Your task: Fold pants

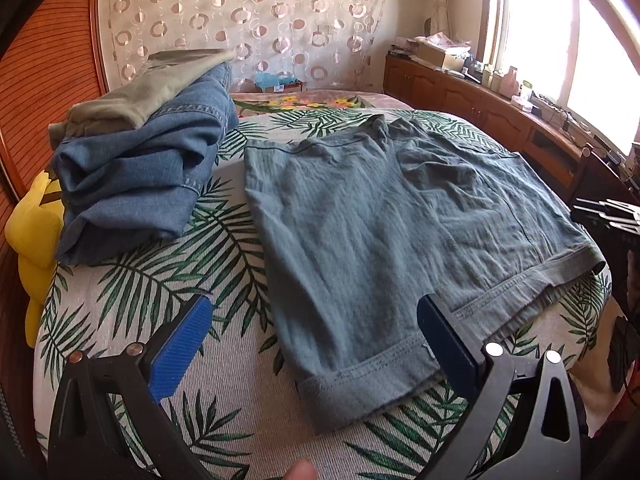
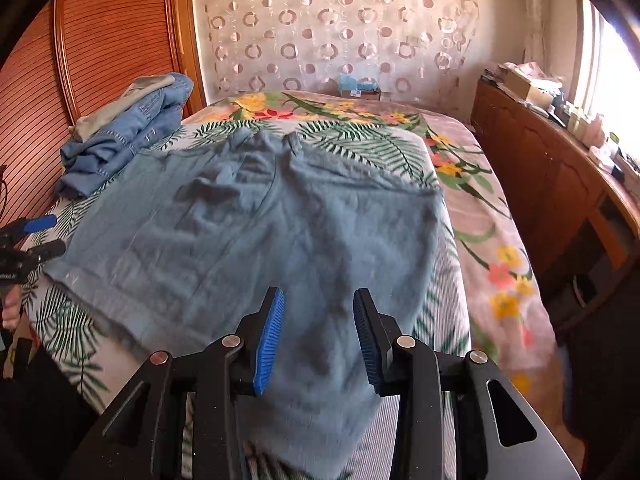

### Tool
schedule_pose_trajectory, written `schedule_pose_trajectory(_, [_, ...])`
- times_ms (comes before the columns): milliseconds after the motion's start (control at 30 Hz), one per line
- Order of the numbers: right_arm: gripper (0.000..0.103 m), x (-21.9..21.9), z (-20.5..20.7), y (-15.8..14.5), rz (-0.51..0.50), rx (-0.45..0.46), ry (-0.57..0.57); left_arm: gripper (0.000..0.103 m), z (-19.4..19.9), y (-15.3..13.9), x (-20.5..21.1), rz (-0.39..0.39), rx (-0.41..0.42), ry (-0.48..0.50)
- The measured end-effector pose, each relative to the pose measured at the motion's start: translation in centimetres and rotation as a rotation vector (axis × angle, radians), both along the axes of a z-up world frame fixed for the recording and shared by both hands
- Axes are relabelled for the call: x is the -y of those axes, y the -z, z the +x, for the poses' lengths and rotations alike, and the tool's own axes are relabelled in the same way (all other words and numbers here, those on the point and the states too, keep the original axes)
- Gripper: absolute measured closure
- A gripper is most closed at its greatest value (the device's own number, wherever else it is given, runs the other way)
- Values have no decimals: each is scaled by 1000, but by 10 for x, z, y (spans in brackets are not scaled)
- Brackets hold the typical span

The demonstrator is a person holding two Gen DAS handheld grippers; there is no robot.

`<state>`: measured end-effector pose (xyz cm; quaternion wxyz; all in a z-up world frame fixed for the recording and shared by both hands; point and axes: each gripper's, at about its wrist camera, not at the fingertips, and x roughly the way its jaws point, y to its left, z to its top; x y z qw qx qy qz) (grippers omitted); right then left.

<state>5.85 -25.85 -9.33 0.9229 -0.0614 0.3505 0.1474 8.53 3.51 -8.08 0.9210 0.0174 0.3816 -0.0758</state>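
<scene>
A: Where are the pants [image 1: 392, 216]?

B: They lie spread on the leaf-print cover [image 1: 168, 292] of the bed, filling the middle of both wrist views. In the left wrist view the hemmed edge runs along the lower right, near the bottom of the frame; in the right wrist view the cloth reaches down to the bottom centre.

A: And the fingers?

B: The left gripper [image 1: 316, 344] stands wide apart over the near hem, grasping nothing. The right gripper [image 2: 318, 336] is partly spread above the cloth with its blue pads [image 2: 270, 344] clear of it, so released as well.

A: How does the cloth look to handle?

B: Soft, light and limp, judging by the fine creases and the way it drapes over the mattress edge. It probably sags and bunches if lifted from one point, and is not likely to slip from ribbed pads.

A: Where should one take hold?

B: Best at the stitched hem [image 1: 532, 276], which is doubled and firmer, one gripper at each corner, so the fold stays square.

A: Anything nearby?

B: A stack of folded clothes [image 1: 140, 168] sits at the upper left, apart from the pants.
</scene>
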Motion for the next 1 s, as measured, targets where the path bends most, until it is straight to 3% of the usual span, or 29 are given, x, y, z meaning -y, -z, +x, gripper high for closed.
schedule_pose_trajectory(300, [65, 23, -53, -5, 17, -28, 108, 1, -4, 7, -4, 14, -25, -8])
schedule_pose_trajectory(500, [65, 28, -85, -13, 26, -45, 119, 1, -6, 15, 0, 12, -45, -1])
schedule_pose_trajectory(767, [66, 26, -86, 0, 49, -64, 106, 1, -7, 20, 1, 4, -57, 3])
schedule_pose_trajectory(867, [81, 29, -83, 0, 40, -49, 109, 1, -7, 20, 0, -1, -58, 4])
schedule_pose_trajectory(933, [98, 31, -83, 1, 28, -30, 115, 1, -7, 20, -1, -7, -60, 3])
schedule_pose_trajectory(1000, [101, 33, -87, -1, -39, 4, 143, 1, -7, 20, 1, -2, -61, 3])
